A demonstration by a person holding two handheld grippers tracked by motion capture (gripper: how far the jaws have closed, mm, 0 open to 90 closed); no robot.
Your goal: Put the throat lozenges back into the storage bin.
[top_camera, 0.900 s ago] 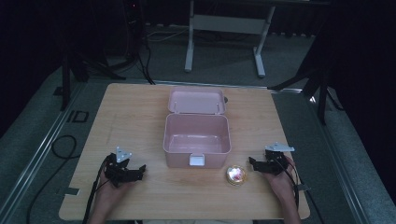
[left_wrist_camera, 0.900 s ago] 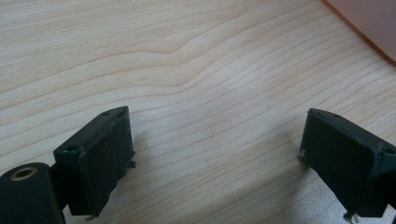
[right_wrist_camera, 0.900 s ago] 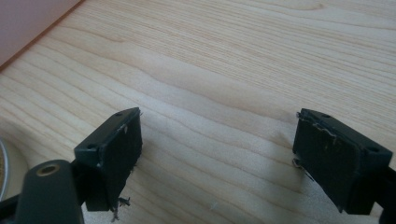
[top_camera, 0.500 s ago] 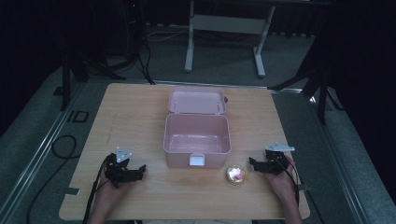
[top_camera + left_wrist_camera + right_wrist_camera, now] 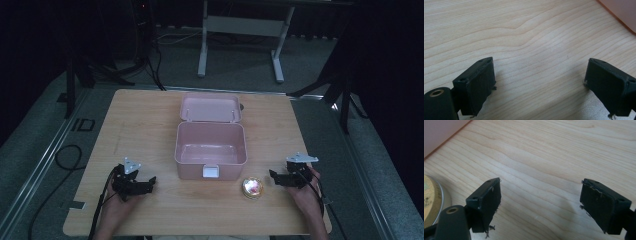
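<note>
1. Hands rest at the near edge of the bench (image 5: 150, 125), one at each side, each holding a gripper low over the wood. The left gripper (image 5: 134, 183) has its jaws spread wide with only bare wood grain between them, and the right gripper (image 5: 285, 178) is likewise released and grasps nothing.
2. Just left of the right gripper, apart from it, lies the small round tin (image 5: 252, 186) with its shiny lid up; its rim (image 5: 434, 202) shows at the left edge of the right gripper view.
3. Beyond the tin, at mid-bench, stands the pink box (image 5: 211, 150), empty, its hinged lid (image 5: 210, 108) thrown back toward the far side and its white latch (image 5: 210, 172) facing the person.
4. The work looks to be at its start: nothing is gripped yet. Likely the tin is meant for the box, so the next move calls for the right gripper to turn toward the tin and close across its rim.
5. Nothing stands between tin and box; the near box wall must be cleared by lifting.
6. Past the bench, a grey floor with cables (image 5: 65, 155) and a white frame's legs (image 5: 240, 45).
</note>
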